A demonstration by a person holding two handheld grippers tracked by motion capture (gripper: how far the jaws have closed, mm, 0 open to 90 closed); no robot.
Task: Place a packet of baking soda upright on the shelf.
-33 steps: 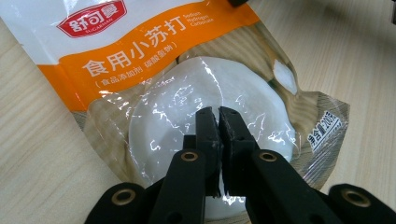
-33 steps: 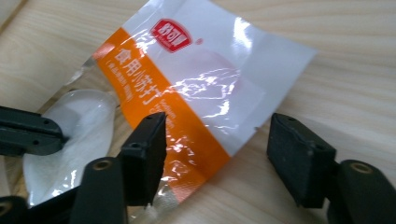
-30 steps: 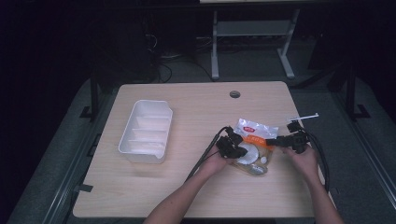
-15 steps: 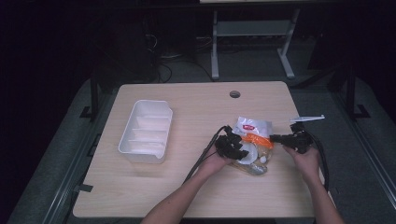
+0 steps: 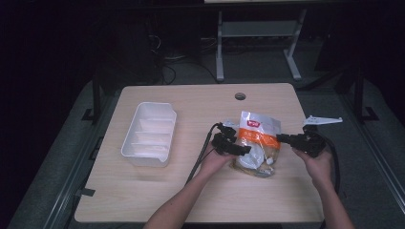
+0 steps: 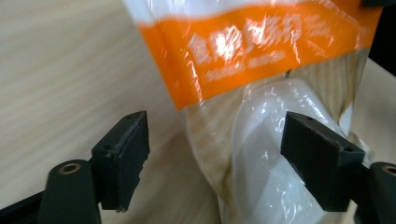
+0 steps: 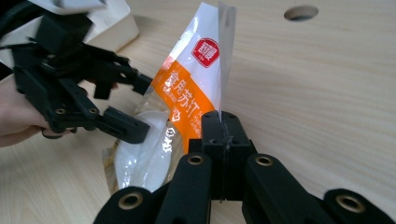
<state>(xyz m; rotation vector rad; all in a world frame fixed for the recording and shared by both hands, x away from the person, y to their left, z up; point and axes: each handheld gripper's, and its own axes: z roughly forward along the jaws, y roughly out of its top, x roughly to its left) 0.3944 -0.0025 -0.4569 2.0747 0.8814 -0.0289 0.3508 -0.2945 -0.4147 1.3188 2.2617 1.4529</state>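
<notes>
A plastic bag with an orange band and white powder in its clear lower part lies right of the table's middle. My left gripper is at the bag's left side. In the left gripper view the bag runs down between the jaws of this gripper, which stand wide open on either side of the clear part. My right gripper is at the bag's right edge. In the right gripper view it is shut on a thin edge of the bag, with the left gripper open beyond.
A white divided tray stands at the left of the wooden table; its corner shows behind the left gripper. A round cable hole sits near the far edge. Cables trail from both grippers toward the near edge.
My right gripper has drawn a little to the right with the bag's edge in it, and the bag is stretched out wider. The left gripper has barely moved.
</notes>
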